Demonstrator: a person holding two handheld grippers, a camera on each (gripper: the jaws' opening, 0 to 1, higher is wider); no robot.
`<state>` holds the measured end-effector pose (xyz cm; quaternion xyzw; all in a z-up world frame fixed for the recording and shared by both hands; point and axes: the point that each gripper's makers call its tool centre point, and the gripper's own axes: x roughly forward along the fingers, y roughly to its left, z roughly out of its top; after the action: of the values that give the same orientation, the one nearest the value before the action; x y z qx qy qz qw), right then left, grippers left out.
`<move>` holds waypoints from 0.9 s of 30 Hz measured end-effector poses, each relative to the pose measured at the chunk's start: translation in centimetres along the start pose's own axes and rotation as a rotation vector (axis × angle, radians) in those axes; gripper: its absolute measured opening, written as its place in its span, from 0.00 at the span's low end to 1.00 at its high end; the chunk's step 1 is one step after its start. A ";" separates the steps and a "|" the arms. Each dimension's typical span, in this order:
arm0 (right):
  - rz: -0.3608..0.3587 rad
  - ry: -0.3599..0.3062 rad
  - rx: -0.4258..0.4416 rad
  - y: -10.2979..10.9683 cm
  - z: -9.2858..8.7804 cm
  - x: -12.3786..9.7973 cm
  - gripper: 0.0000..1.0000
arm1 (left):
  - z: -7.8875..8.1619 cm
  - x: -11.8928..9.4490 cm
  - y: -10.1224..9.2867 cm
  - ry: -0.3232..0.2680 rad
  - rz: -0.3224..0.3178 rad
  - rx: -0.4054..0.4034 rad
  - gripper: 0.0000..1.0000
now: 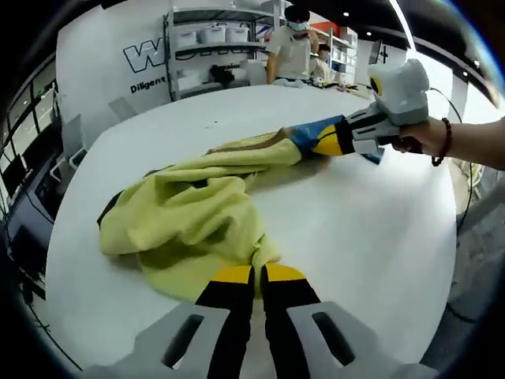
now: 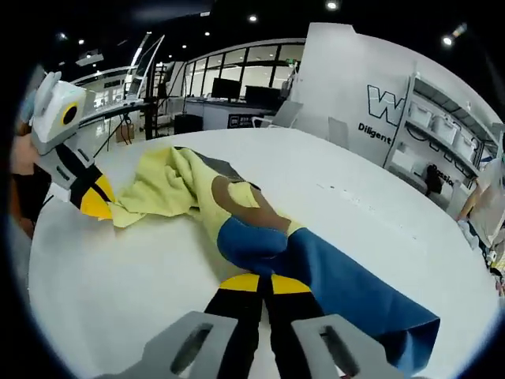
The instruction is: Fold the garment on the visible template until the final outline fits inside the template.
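Yellow fabric garment with blue and brown sections lying crumpled and stretched lengthwise across the white table top, partly bunched, not flat. Yellow body of the cloth heaped at one end, narrowing toward the blue portion at the other.

Left gripper, black jaws with yellow tips, seen in the left gripper view closed together on the yellow edge of the cloth; no gap visible between the tips, fabric pinched there. Same gripper entering the right gripper view from the left, its yellow tip touching the yellow end of the cloth.

Right gripper, seen in the right gripper view with jaws drawn together on the blue fabric section, brown patch just beyond the tips. Blue cloth spreading to one side of the jaws down to the table. Same gripper visible in the left gripper view, held by a hand with a dark bead bracelet, its tips at the blue end of the cloth.

Template outline on the table: cannot tell.

Background: grey metal shelving with white bins, a person standing beyond the table, white wall panel with dark lettering.
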<state>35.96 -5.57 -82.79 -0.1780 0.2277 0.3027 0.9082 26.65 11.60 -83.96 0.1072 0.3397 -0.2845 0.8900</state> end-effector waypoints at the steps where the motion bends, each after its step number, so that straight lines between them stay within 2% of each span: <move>1: -0.018 -0.019 -0.001 -0.7 0.8 -0.2 0.00 | 0.1 -0.5 0.0 -0.006 -0.008 -0.002 0.04; 4: -0.038 -0.034 -0.006 -2.0 2.0 -0.2 0.00 | 0.2 -1.3 -0.2 -0.011 -0.033 0.021 0.04; 9: -0.059 -0.050 -0.003 -4.1 3.7 0.3 0.00 | 0.5 -2.3 -0.7 -0.002 -0.062 0.149 0.04; 10: -0.061 -0.050 -0.001 -4.4 4.0 0.4 0.00 | 0.4 -2.6 -1.1 0.005 -0.087 0.183 0.04; 15: -0.053 -0.011 0.023 -5.8 4.2 1.8 0.00 | 0.0 -3.6 -1.6 0.003 -0.114 0.161 0.04; 16: -0.068 0.020 0.015 -6.3 4.0 2.2 0.00 | -0.4 -3.8 -1.7 0.016 -0.114 0.170 0.04; 23: -0.071 0.037 0.027 -7.5 4.5 3.6 0.00 | -1.4 -4.3 -2.7 0.040 -0.169 0.181 0.04; 27: -0.086 0.047 0.050 -8.5 4.5 4.0 0.00 | -1.6 -5.2 -4.4 0.029 -0.273 0.168 0.04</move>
<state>45.56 -8.03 -79.58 -0.1719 0.2488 0.2531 0.9190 20.08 10.93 -81.71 0.1382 0.3389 -0.4289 0.8259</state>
